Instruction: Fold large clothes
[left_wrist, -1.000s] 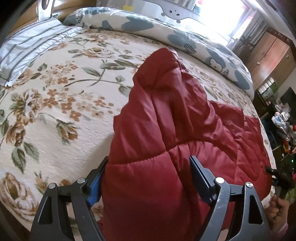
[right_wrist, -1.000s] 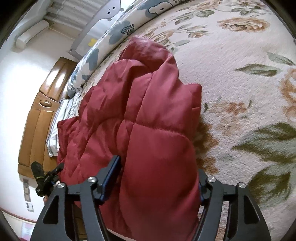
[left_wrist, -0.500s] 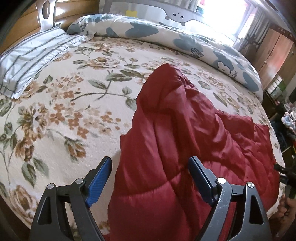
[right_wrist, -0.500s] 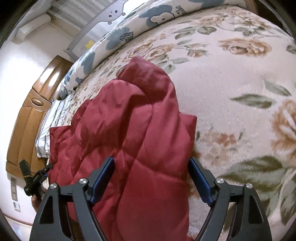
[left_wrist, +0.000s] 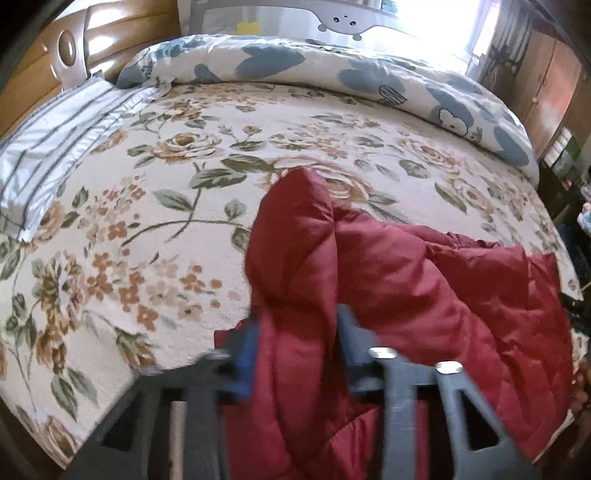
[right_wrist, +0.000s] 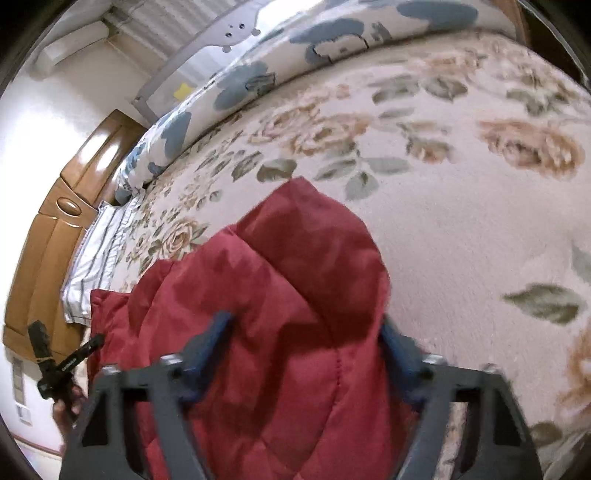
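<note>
I pinch a thick ridge of the red padded jacket (left_wrist: 406, 280) in my left gripper (left_wrist: 295, 347), near the bed's (left_wrist: 155, 221) front edge, so I judge I can fold that side over. My right gripper (right_wrist: 304, 341) straddles another padded panel with its jaws wide. Blur smears both grippers, and the jacket's lower part is cut off.
</note>
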